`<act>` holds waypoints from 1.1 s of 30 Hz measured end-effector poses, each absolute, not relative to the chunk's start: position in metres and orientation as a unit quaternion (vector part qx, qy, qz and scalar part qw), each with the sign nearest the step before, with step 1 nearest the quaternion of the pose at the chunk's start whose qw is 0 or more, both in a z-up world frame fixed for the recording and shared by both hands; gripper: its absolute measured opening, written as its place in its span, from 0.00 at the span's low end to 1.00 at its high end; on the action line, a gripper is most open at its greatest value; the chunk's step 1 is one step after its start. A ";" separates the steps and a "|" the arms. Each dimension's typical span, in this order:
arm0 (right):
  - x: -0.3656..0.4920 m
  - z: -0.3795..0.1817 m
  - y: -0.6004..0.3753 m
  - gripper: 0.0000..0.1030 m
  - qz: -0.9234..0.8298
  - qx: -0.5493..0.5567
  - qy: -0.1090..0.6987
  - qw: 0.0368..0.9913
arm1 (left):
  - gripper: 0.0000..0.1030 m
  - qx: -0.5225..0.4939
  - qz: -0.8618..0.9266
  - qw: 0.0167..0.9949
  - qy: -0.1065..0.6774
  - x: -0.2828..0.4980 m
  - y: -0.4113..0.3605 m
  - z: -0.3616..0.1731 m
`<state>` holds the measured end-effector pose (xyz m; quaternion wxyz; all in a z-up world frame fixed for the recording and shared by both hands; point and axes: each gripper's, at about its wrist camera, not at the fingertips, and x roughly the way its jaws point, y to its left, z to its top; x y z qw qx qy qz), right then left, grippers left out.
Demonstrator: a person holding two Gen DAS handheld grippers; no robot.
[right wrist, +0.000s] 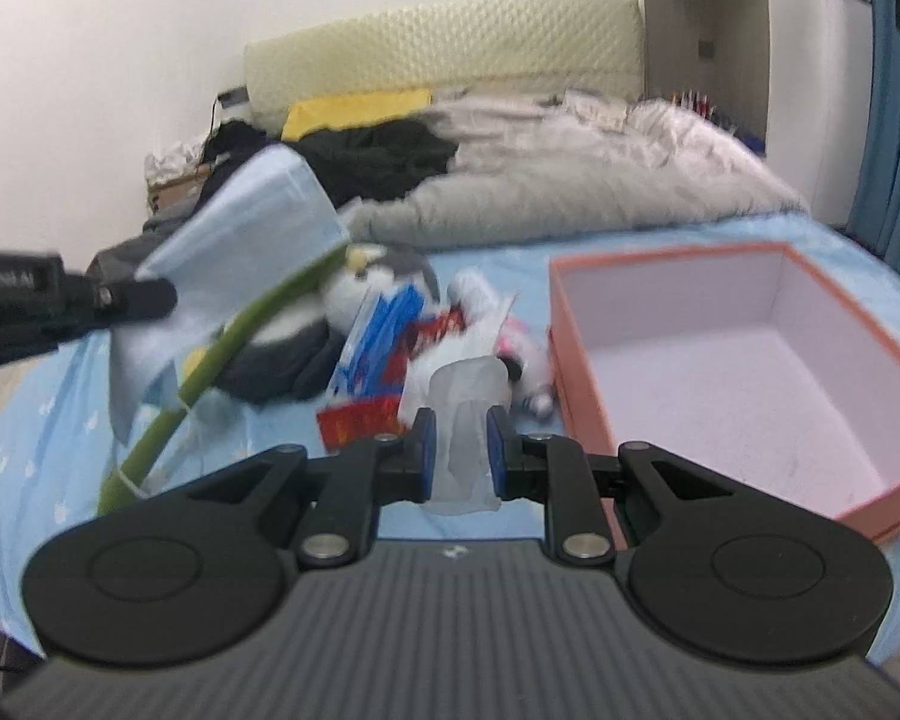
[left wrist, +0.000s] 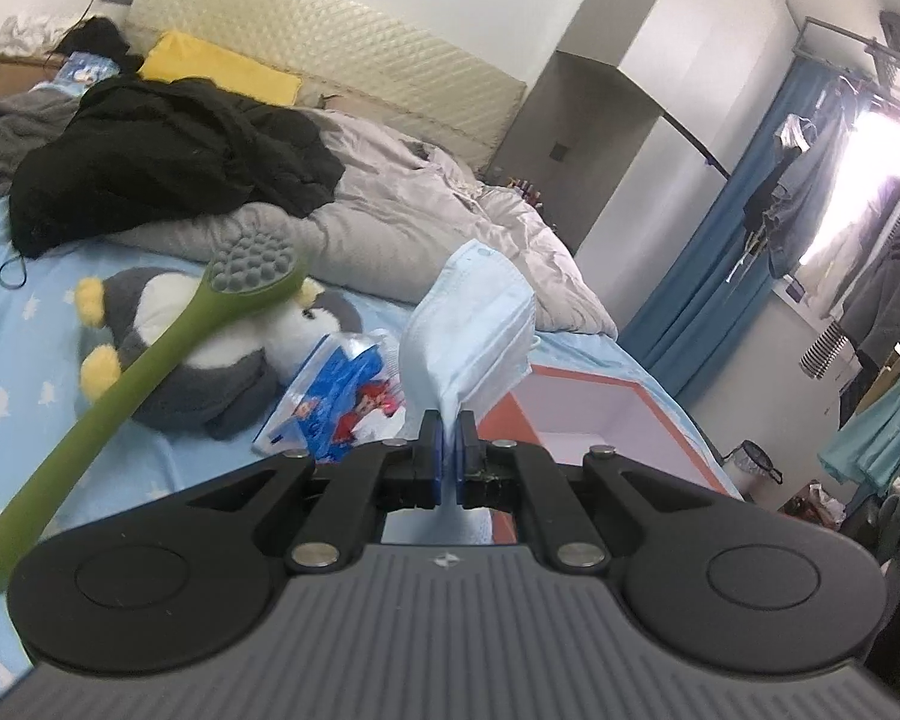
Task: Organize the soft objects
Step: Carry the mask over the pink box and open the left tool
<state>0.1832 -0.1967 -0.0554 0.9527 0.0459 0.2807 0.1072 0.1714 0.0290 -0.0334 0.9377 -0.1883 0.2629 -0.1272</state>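
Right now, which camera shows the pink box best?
The right wrist view: the whole open pink box shows, empty inside. The left wrist view catches only a corner behind the held face mask.

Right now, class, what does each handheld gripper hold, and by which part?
The left gripper pinches a light blue pleated face mask by its lower edge. The right gripper clamps a translucent white plastic packet around its middle.

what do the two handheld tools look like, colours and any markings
Both look alike: the left tool and right tool have black linkage arms with silver pivot pins, blue pads inside the black fingers, two round black discs, and a grey ribbed body with a small white logo. Seen from the right wrist, the left tool's side carries blurred white lettering.
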 end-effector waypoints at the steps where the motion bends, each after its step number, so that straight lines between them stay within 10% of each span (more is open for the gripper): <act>1: 0.184 -0.049 -0.199 0.21 0.106 0.044 0.273 0.955 | 0.05 -0.188 -0.133 0.938 0.261 0.172 0.025 -0.029; 18: 0.211 0.017 -0.294 0.21 0.027 0.066 0.219 0.973 | 0.05 -0.139 -0.233 0.924 0.269 0.228 -0.108 0.029; 33: 0.290 -0.062 -0.391 0.21 -0.056 0.126 0.385 0.912 | 0.05 -0.072 -0.247 0.872 0.416 0.346 -0.241 -0.031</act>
